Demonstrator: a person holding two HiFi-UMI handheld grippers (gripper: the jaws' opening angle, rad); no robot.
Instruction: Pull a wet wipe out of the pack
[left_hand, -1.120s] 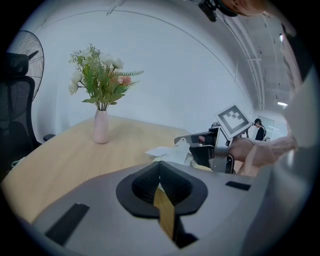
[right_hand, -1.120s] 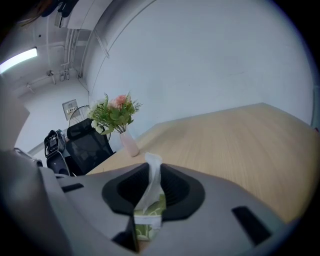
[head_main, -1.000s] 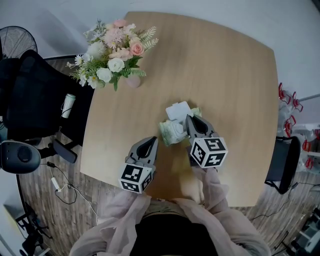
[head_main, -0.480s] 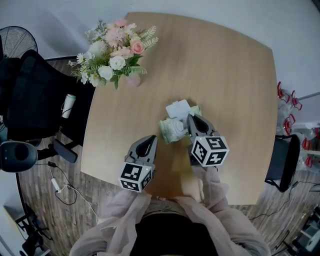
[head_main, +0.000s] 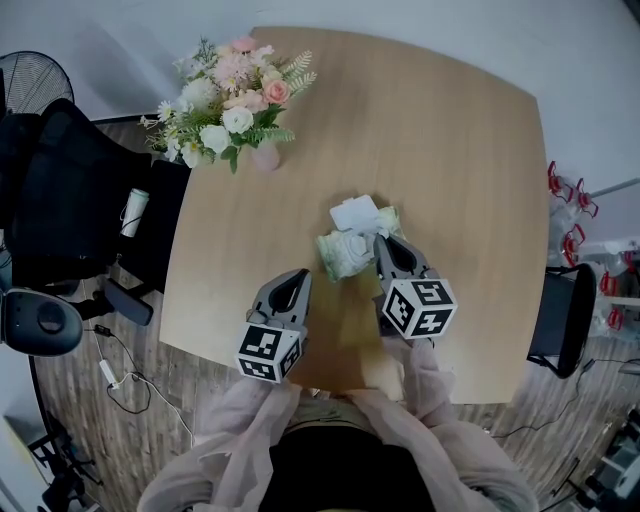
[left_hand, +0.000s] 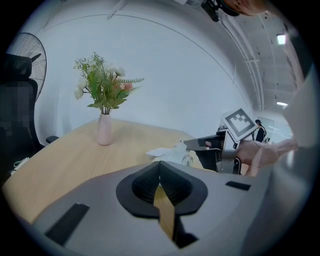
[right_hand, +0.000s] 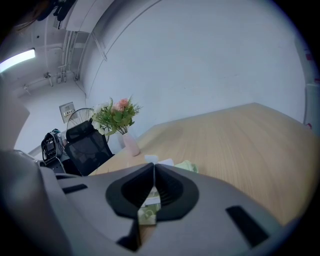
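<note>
A pale green wet wipe pack (head_main: 345, 256) lies near the middle of a light wooden table (head_main: 450, 150). A white flap or sheet (head_main: 355, 213) sticks up at its far end. The right gripper (head_main: 381, 241) hovers over the pack's right edge, its jaws pressed together, with nothing visibly pinched; the pack shows through the slit beneath them. The left gripper (head_main: 300, 276), jaws also pressed together, sits apart from the pack, nearer the person and to its left. Print on the pack is too small to read. Each gripper carries a black-and-white marker cube. A flower bouquet (head_main: 232, 95) stands in a pink vase (head_main: 265, 158) at the table's far left.
</note>
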